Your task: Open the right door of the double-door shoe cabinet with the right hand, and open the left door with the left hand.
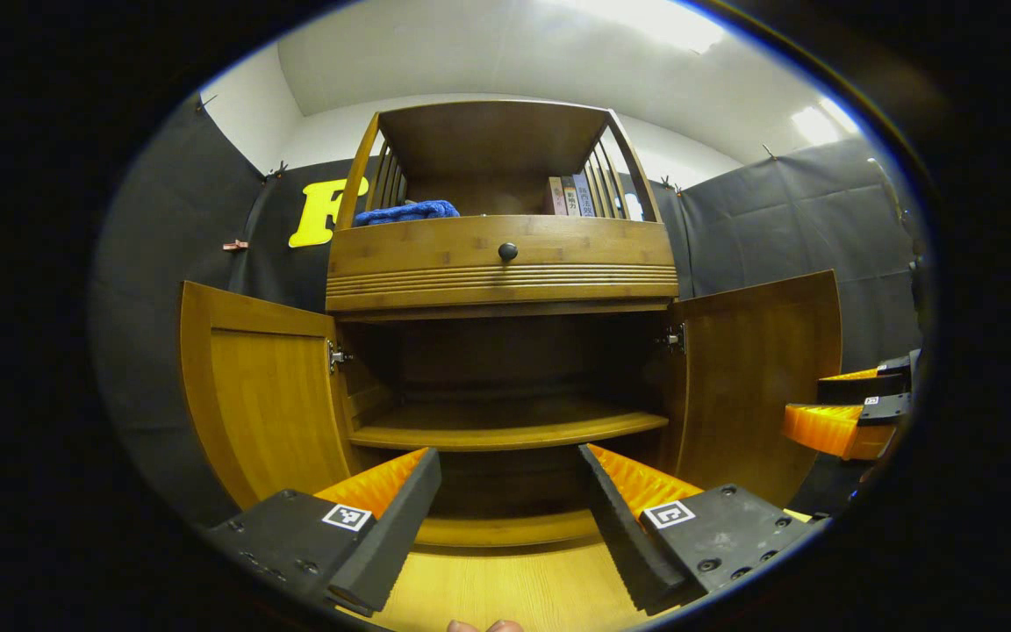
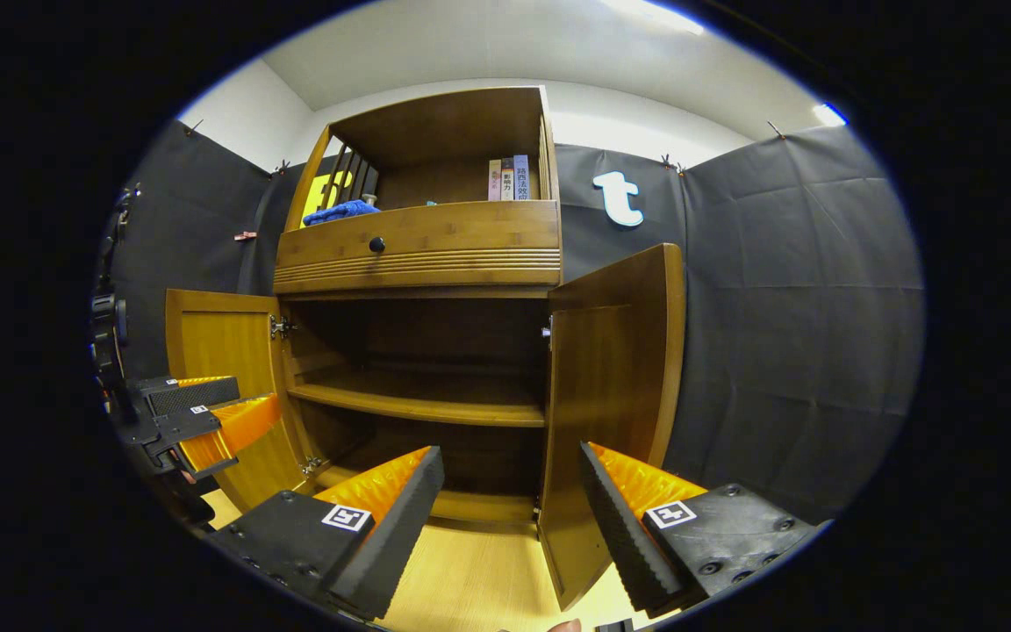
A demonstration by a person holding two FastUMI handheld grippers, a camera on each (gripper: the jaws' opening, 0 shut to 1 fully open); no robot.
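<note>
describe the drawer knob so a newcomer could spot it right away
Start at the wooden shoe cabinet against the black cloth wall. Above its two open doors runs a wide drawer front with horizontal grooves along its lower edge. The knob is the small round black one at its centre, the only dark spot on that light wood.

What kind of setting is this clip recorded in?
Likely a recording booth staged as a home corner: black cloth walls surround a wooden shoe cabinet, both doors open, with books and a blue cloth on its upper shelf.

I'm looking low and head-on from the left gripper view at the open brown wooden double-door shoe cabinet (image 1: 505,351); the right gripper view is facing it (image 2: 422,351) from further right, equally near.
</note>
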